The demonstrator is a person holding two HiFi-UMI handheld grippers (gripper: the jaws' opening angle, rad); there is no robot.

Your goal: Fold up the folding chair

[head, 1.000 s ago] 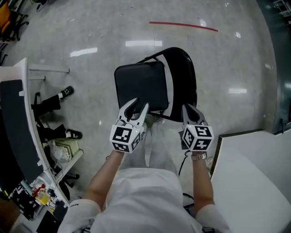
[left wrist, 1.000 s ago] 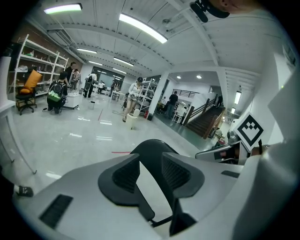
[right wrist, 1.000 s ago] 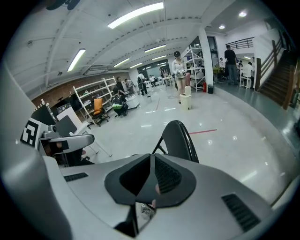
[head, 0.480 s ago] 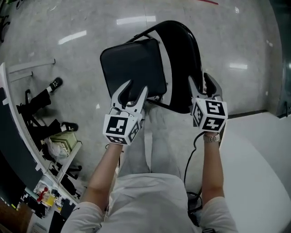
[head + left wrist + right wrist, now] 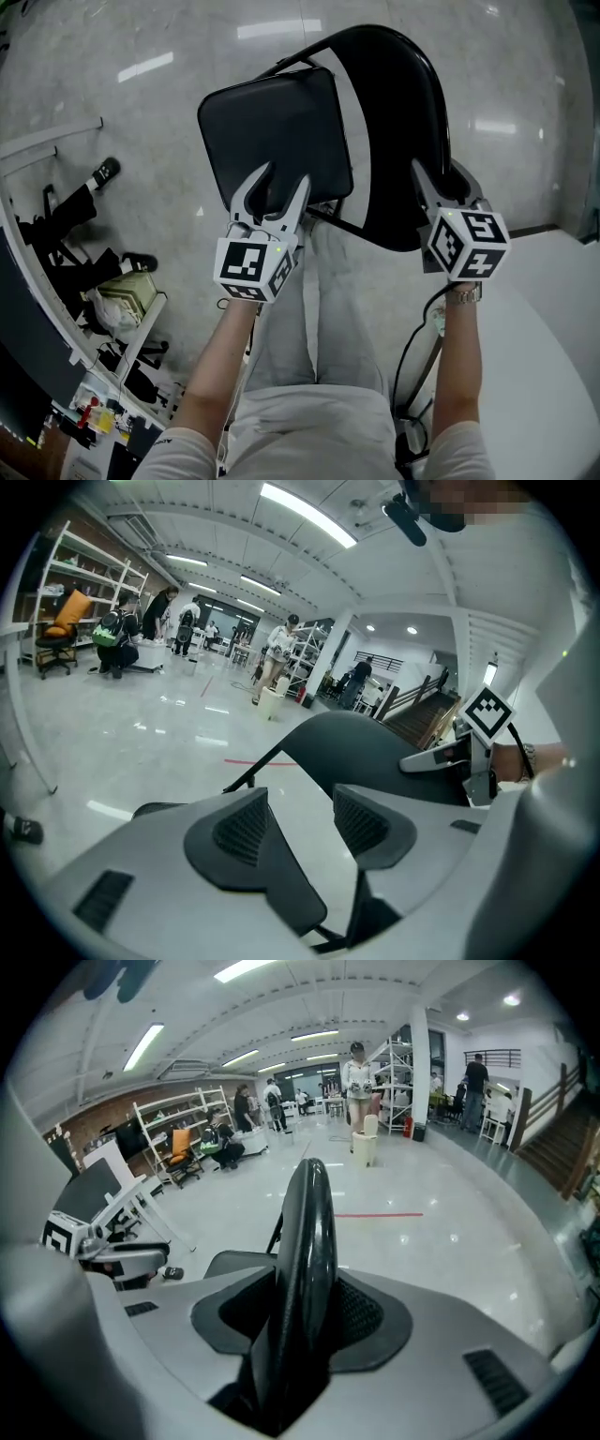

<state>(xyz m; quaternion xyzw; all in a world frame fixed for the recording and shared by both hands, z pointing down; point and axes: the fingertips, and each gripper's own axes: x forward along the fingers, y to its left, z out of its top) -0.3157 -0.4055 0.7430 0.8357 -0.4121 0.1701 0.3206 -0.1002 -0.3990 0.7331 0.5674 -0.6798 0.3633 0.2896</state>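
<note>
The black folding chair stands unfolded on the floor, seat (image 5: 277, 127) at left and curved backrest (image 5: 394, 122) at right. My left gripper (image 5: 281, 180) hovers over the seat's near edge. Its jaws have just been opening and stand open with nothing between the pads (image 5: 302, 803). My right gripper (image 5: 441, 173) sits at the backrest's top edge. Its jaws have opened within the last second and straddle the backrest (image 5: 307, 1241), with a gap on the left side, so the gripper (image 5: 300, 1307) is open around it. The seat (image 5: 239, 1262) shows beyond.
A white table (image 5: 544, 309) lies at the right, close to my right arm. Cluttered shelving (image 5: 122, 300) and dark gear (image 5: 94, 178) line the left. A cable (image 5: 412, 347) hangs by my legs. A red floor line (image 5: 380, 1213) and people are far off.
Both grippers have come down toward the chair. The right jaws, shut a second ago, opened and now straddle the backrest's edge. The left jaws spread wider over the seat edge.
</note>
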